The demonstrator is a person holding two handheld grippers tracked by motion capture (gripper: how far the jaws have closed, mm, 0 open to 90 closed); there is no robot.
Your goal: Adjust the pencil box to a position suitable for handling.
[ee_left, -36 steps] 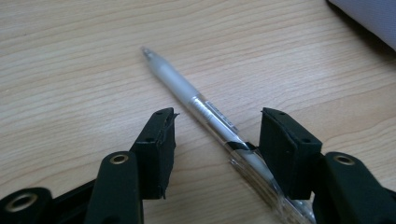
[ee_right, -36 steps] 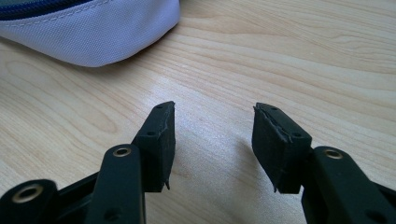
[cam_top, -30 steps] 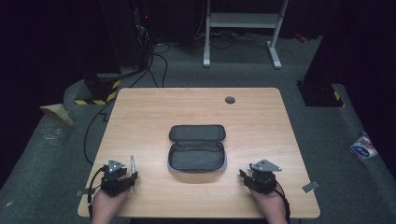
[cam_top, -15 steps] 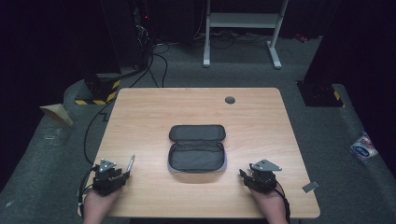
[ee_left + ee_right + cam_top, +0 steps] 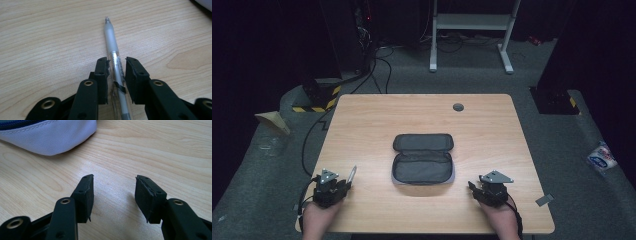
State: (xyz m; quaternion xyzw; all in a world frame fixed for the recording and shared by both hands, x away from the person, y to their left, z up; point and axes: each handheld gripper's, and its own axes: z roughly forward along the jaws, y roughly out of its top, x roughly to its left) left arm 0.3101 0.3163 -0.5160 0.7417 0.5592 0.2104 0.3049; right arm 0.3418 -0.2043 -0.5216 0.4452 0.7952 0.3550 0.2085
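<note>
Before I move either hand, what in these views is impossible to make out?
- Pen: its back end is cut off by the bottom edge of the left gripper view, between the left tongs.
- Pencil case: its contents are too dark and small in the high view; the right gripper view crops it.
- Right tongs: too small in the high view.
</note>
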